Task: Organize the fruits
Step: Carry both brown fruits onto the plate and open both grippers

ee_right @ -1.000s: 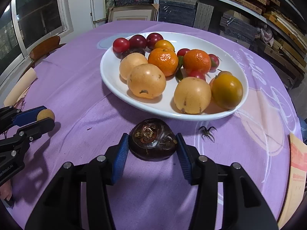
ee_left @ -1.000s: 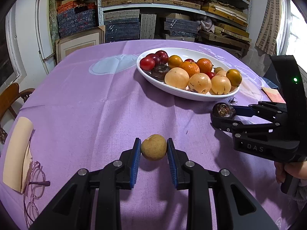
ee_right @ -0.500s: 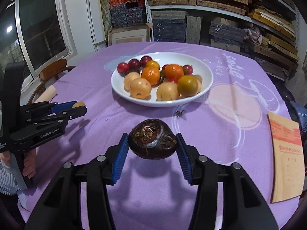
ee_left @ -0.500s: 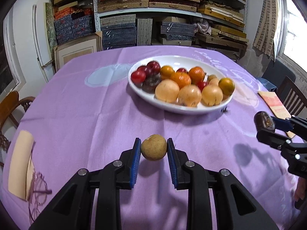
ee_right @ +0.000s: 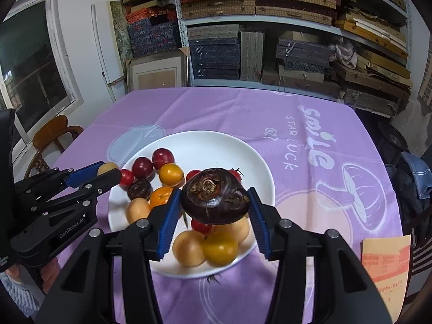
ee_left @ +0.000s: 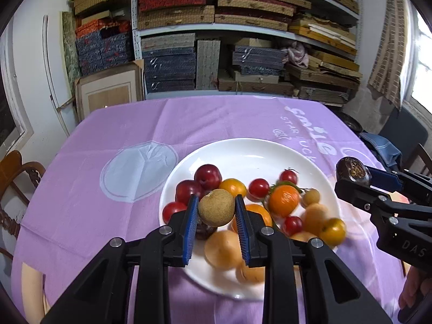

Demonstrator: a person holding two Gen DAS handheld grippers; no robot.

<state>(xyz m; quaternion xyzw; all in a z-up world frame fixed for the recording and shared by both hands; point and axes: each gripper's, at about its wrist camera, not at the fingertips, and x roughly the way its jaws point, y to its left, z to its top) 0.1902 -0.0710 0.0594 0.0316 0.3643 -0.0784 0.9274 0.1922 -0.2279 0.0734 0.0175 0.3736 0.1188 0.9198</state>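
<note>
My left gripper is shut on a small round tan fruit and hangs above the near left part of a white plate. The plate holds red plums, oranges, yellow fruits and cherry tomatoes. My right gripper is shut on a dark brown, flattened fruit above the plate. In the left wrist view the right gripper reaches in from the right, over the plate's right rim. In the right wrist view the left gripper comes in from the left with the tan fruit at its tip.
A purple printed cloth covers the round table. An orange paper packet lies at the right front edge. A wooden chair stands at the left. Shelves of stacked boxes fill the back wall. A small spider-like stem lies before the plate.
Both grippers rose and came forward from the cloth in front of the plate to above it, each still holding its fruit. The plate now lies right below the fingers.
</note>
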